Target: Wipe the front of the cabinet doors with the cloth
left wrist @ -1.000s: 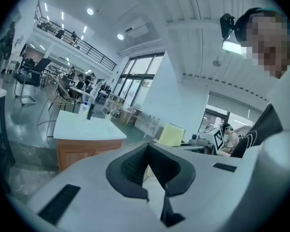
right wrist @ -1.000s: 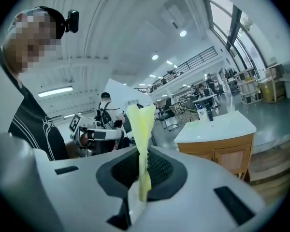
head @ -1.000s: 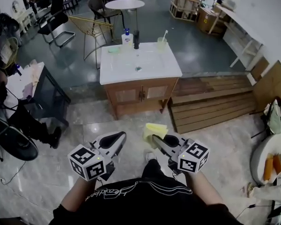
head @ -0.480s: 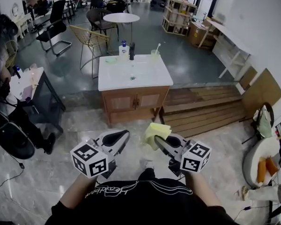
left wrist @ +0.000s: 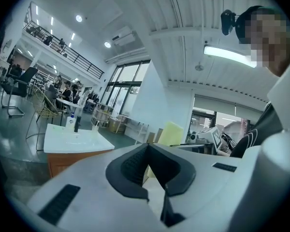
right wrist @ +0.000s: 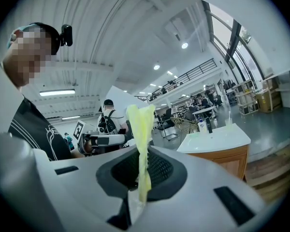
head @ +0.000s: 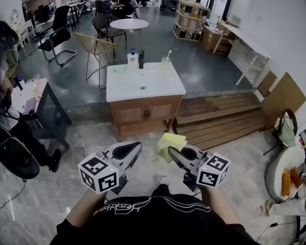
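Room: open hall with a glossy marble floor, wooden decking at centre right, chairs at upper left.
Cabinet: white-topped, frame centre, doors shut.
Cloth: yellow, lower centre, well short of the cabinet.
Right gripper: clamped on the cloth.
Left gripper: jaws together, empty, beside the cloth.

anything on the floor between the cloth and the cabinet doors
Nothing visible. The cloth, clamped in the right tool, faces the cabinet doors across bare floor. The wooden platform lies beside the cabinet, off that line.
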Motion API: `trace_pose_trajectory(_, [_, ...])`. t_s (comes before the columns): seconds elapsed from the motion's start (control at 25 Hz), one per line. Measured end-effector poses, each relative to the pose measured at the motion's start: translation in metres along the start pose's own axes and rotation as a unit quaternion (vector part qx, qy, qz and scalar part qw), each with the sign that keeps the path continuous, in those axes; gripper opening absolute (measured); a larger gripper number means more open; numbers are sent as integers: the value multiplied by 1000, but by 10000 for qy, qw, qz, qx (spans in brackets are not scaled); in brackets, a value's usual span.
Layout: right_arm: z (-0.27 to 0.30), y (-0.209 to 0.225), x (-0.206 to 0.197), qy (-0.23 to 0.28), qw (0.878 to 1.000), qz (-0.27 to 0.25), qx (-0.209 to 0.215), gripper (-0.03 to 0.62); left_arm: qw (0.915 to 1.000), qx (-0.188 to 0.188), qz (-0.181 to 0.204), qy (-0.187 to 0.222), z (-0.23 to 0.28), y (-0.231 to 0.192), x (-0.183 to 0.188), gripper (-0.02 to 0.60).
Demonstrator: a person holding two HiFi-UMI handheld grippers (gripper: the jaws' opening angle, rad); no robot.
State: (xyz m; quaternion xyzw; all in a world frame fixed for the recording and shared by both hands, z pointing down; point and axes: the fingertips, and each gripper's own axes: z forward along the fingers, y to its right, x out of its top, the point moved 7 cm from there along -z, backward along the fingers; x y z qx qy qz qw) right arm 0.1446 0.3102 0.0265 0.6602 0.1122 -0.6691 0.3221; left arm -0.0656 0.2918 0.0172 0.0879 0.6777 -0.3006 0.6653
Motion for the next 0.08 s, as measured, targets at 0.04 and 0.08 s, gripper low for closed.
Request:
trace_pose_trajectory(0.04, [-1,-1,-1,0,10000,16,9,41,10000,-6,-11,0,-1,1,-1,6])
trace_pose_trajectory(0.08, [-2,-2,-2,0,10000,32,17,41,10000,-13,-22,-1,-1,2,-2,6])
